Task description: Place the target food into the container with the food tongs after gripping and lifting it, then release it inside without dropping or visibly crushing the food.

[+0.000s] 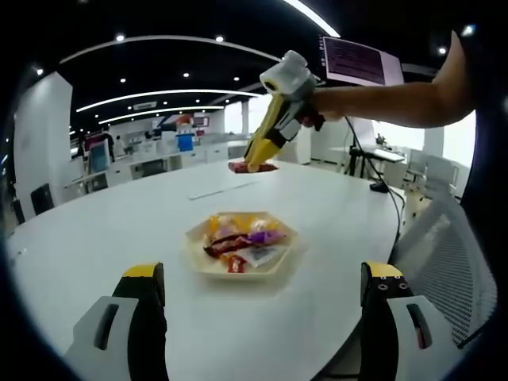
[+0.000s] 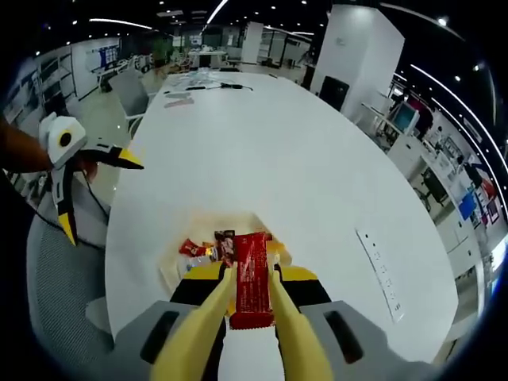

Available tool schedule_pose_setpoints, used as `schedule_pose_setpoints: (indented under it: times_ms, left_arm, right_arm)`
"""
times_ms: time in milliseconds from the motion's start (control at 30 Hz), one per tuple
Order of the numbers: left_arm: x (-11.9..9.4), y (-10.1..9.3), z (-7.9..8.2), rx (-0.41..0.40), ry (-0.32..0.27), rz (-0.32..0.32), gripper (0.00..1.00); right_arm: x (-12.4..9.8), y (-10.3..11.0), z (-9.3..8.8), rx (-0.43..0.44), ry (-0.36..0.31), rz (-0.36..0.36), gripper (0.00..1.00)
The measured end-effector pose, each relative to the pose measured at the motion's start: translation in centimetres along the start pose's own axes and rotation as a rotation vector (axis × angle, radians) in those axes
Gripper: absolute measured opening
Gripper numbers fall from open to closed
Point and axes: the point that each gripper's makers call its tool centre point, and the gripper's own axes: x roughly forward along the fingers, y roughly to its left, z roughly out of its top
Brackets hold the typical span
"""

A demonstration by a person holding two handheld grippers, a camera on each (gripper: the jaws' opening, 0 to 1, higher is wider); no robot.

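We see the right claw (image 2: 252, 279) raised over the tray (image 1: 200, 262), clamping a red bar (image 2: 252, 279). Left claw (image 1: 262, 274) gapes empty above the white desk (image 1: 103, 238), office behind.

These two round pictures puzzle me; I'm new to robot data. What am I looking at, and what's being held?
No robot here: a person holds a tong-like gripper in each hand, each carrying a fisheye camera. In the left gripper view, the left gripper has its jaws wide apart above a tray of wrapped snacks on a white table; the right gripper is raised beyond it. In the right gripper view, yellow tongs pinch a red snack bar above that tray.
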Motion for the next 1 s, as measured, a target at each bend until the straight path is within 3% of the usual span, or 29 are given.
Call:
schedule_pose_setpoints:
  times_ms: [367, 1000]
  left_arm:
    - [0.0, 0.1, 0.0, -0.004, -0.002, 0.003, 1.0]
    - [0.0, 0.0, 0.0, -0.001, 0.0, 0.005, 1.0]
  right_arm:
    - [1.0, 0.8, 1.1, -0.017, -0.009, 0.017, 0.23]
    - [1.6, 1.4, 1.3, -0.027, -0.015, 0.022, 0.23]
